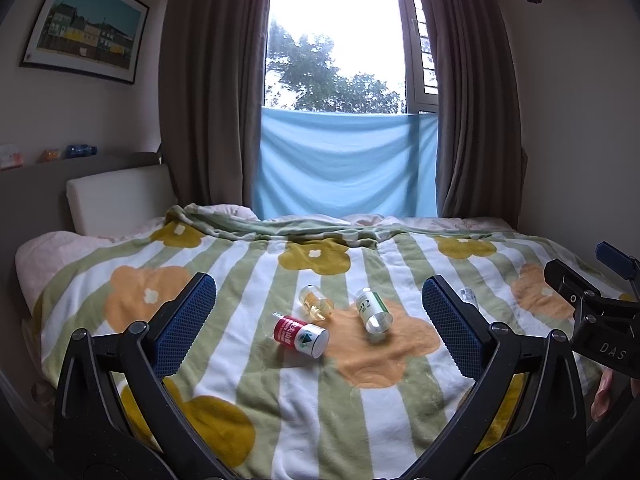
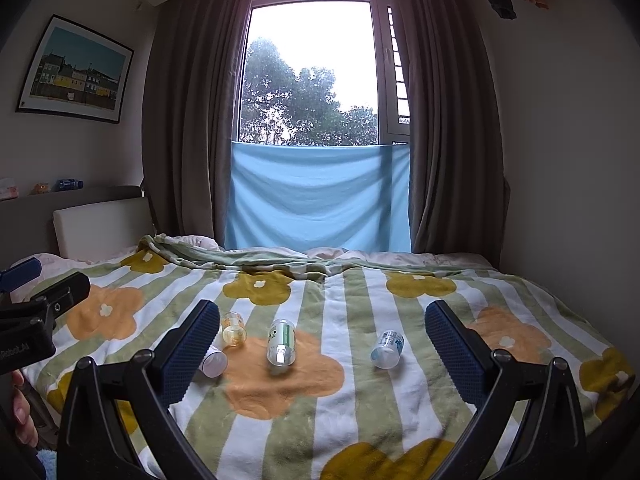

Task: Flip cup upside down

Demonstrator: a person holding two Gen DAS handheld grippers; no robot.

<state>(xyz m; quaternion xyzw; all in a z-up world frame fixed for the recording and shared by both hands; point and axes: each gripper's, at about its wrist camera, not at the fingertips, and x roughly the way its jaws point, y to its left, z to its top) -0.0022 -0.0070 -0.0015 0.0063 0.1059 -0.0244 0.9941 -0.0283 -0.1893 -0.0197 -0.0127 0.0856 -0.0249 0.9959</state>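
Several small cups lie on their sides on a flowered blanket (image 1: 256, 400). In the left wrist view I see a red-and-white cup (image 1: 300, 335), a yellowish clear cup (image 1: 316, 303), a green-labelled clear cup (image 1: 373, 310) and part of a blue-labelled cup (image 1: 468, 295) behind my right finger. In the right wrist view the yellowish cup (image 2: 233, 329), the green-labelled cup (image 2: 281, 346) and the blue-labelled cup (image 2: 387, 349) show, and the red cup's white end (image 2: 214, 363) peeks past a finger. My left gripper (image 1: 320, 328) and right gripper (image 2: 322, 344) are open and empty, held back from the cups.
The bed's blanket (image 2: 360, 408) fills the foreground. A white headboard cushion (image 1: 120, 200) stands at the left. Brown curtains (image 1: 208, 92) and a blue cloth (image 1: 344, 164) hang at the window behind. The right gripper's body (image 1: 600, 320) shows at the right edge.
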